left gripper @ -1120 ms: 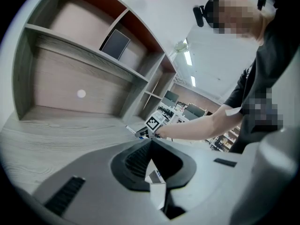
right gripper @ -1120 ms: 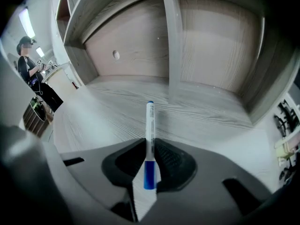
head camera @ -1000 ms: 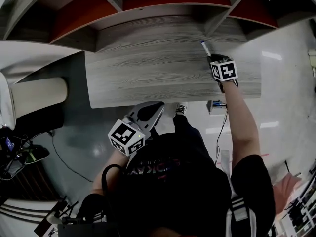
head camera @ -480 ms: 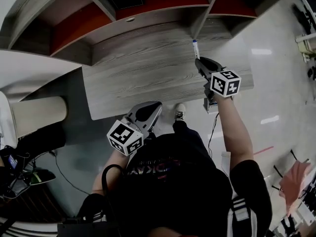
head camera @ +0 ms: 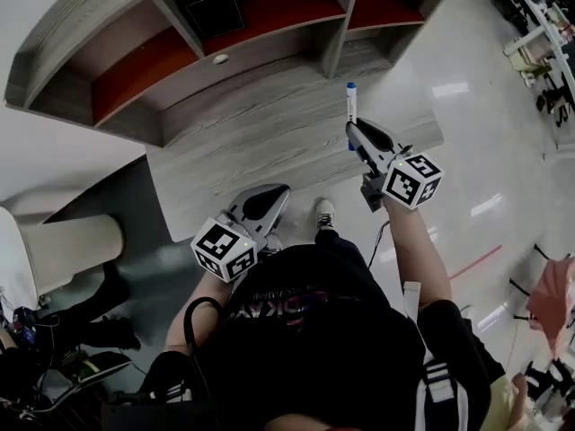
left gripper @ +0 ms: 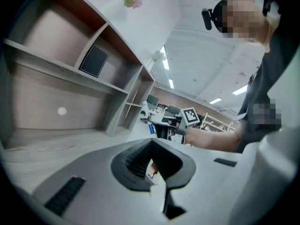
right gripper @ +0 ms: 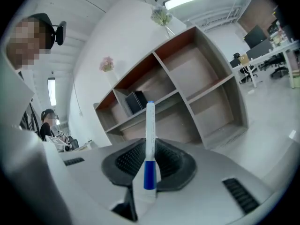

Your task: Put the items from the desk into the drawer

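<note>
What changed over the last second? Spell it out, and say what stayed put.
The right gripper rose from the desk toward the camera, carrying the blue-and-white marker that it already held. The marker now points toward the shelves. Nothing was taken hold of or let go. The left gripper stayed shut and empty near the desk's front edge.

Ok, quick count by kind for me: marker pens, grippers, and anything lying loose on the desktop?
Marker pen: 1, white with a blue cap, clamped in the right gripper.
Grippers: 2, that one and the left gripper, which carries nothing.
Loose items on the desk: 0 visible.
Total: 3.
</note>
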Demonstrator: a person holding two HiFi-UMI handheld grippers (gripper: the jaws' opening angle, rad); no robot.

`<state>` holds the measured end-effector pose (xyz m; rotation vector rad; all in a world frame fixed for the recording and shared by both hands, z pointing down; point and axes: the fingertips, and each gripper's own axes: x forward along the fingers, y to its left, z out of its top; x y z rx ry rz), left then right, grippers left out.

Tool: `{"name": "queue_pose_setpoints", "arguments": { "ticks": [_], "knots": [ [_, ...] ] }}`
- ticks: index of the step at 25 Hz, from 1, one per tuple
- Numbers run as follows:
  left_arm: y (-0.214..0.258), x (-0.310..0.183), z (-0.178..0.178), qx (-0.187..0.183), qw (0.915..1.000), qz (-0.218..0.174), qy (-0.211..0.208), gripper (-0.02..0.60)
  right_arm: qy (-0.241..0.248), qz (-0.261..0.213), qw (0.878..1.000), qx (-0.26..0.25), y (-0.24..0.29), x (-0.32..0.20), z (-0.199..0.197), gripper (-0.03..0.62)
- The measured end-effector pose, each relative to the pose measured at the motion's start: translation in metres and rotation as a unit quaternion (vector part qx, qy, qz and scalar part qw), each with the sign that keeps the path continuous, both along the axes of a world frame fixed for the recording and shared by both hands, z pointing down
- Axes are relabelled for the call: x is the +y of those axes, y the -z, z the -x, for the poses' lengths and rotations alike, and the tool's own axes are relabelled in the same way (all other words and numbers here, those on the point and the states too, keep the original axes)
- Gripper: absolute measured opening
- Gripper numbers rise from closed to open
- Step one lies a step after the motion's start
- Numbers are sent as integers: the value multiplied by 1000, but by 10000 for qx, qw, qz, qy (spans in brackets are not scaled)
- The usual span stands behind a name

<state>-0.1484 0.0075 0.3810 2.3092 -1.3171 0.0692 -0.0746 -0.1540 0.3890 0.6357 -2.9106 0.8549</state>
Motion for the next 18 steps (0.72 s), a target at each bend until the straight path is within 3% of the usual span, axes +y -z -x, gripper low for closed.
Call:
{"name": "queue_pose_setpoints", "arguments": {
  "ticks": [11,18],
  "knots": [
    [12,3,6,190,9968,-238,-740,11,-799,-163,9960,-367,33,63,-26,75],
    [17,32,-8,239,9874,-338,-1524,11,-1637,-265,9851,-458,40,126,-59,75]
  ]
}}
